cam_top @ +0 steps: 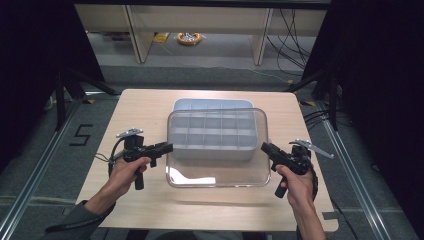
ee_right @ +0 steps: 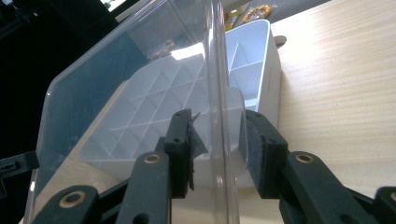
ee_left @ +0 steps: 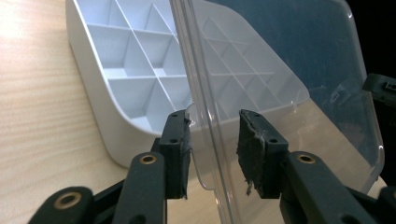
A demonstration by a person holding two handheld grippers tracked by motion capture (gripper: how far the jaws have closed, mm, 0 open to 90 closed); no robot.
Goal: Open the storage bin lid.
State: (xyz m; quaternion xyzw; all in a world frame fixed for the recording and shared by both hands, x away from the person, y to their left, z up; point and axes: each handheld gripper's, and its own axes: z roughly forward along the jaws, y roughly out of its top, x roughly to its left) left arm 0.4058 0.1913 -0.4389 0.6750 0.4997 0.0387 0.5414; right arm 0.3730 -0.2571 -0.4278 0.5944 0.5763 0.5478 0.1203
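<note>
Both grippers, left (cam_top: 168,147) and right (cam_top: 265,148), level, jaws parted astride clear lid (cam_top: 218,170) edges above tray (cam_top: 212,106).

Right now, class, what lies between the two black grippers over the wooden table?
In the high view, the clear plastic lid spans from the left gripper to the right gripper, above the white compartment tray.

The divided box (cam_top: 212,131) sits on the table (cam_top: 140,107), nearer its far edge. The lid (cam_top: 218,172) is above it, between the left gripper (cam_top: 162,148) and right gripper (cam_top: 267,149).
</note>
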